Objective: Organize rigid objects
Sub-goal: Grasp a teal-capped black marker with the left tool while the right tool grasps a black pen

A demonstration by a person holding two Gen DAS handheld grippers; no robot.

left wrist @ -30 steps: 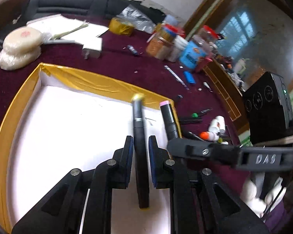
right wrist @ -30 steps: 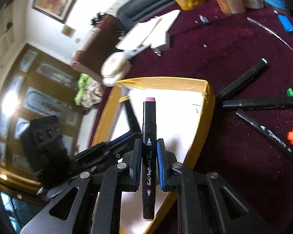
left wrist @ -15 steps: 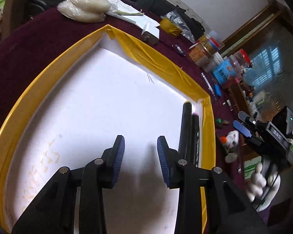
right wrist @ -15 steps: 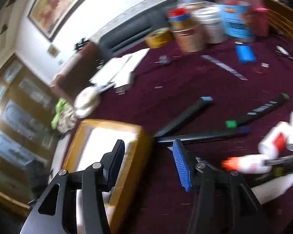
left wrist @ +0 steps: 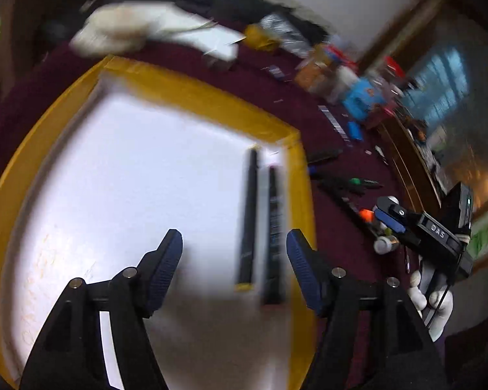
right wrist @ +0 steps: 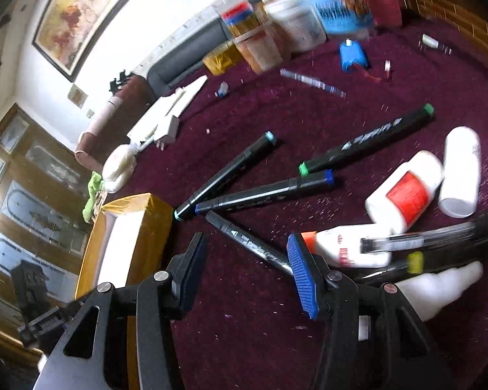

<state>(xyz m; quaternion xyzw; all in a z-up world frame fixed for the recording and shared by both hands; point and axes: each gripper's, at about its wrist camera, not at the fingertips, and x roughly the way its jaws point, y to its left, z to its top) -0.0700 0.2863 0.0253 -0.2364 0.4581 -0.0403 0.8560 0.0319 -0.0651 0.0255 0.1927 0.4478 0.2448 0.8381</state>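
Observation:
Two black markers (left wrist: 249,224) (left wrist: 274,237) lie side by side in the yellow-rimmed white tray (left wrist: 195,97), near its right wall. My left gripper (left wrist: 232,269) is open and empty above the tray, just short of them. My right gripper (right wrist: 247,269) is open and empty over the maroon table, above a black marker (right wrist: 247,243). Beyond it lie a teal-capped marker (right wrist: 227,175), a blue-capped marker (right wrist: 266,191) and a green-capped marker (right wrist: 367,139). The right gripper also shows in the left wrist view (left wrist: 390,217).
White glue bottles (right wrist: 403,191) and more pens (right wrist: 423,240) lie right of the right gripper. Jars and tubs (right wrist: 276,26) stand at the table's back. The tray corner (right wrist: 130,214) is at the right gripper's left. White paper and a charger (right wrist: 169,120) lie far left.
Both grippers let go of their markers in the tray and opened. The left pulled back over the tray. The right swung right to the loose markers on the table.

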